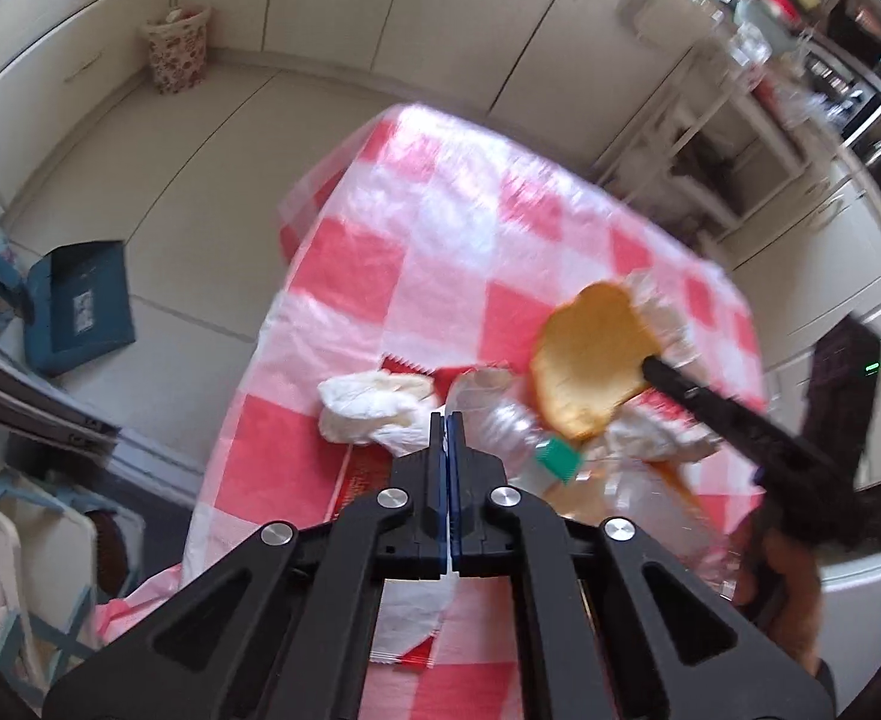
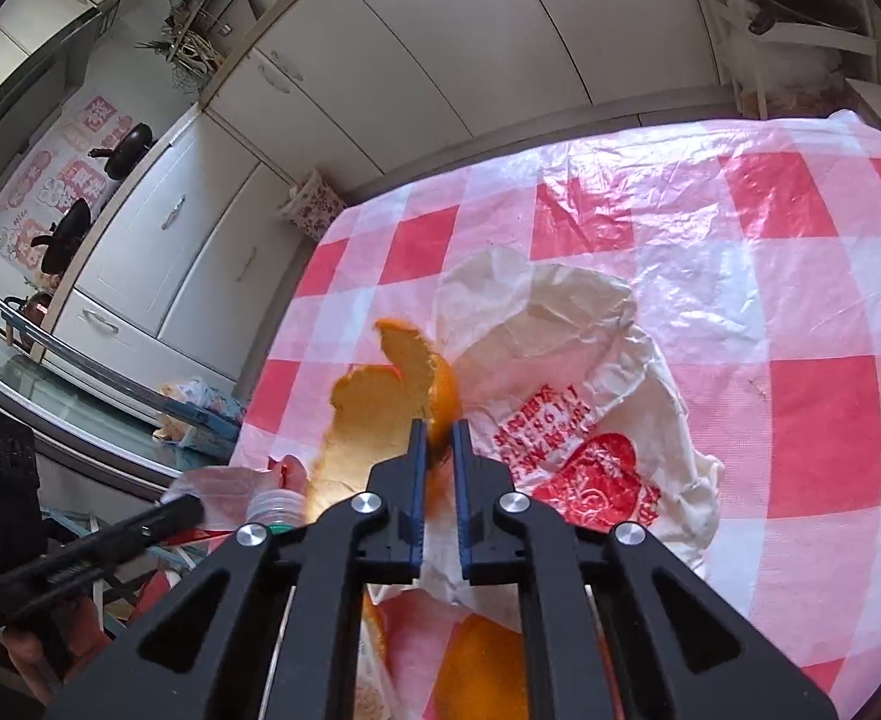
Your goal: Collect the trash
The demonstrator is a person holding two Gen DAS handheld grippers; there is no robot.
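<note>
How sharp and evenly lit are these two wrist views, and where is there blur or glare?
Left wrist view: motion blur smears the checked tablecloth and shelves at right; window light blows out the top right; left tongs stay sharp. Right wrist view: mostly crisp, printed bag legible, sheen on the cloth, orange peel sharp in the right tongs. Both bend strongly toward dark corners.

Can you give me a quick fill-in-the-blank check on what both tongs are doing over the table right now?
1. The right tongs are shut on a piece of ____ peel.
2. The left tongs are ____, holding nothing.
3. The crushed plastic bottle has a ____ cap.
4. The tablecloth is checked red and ____.

Missing words: orange; shut; green; white
</note>
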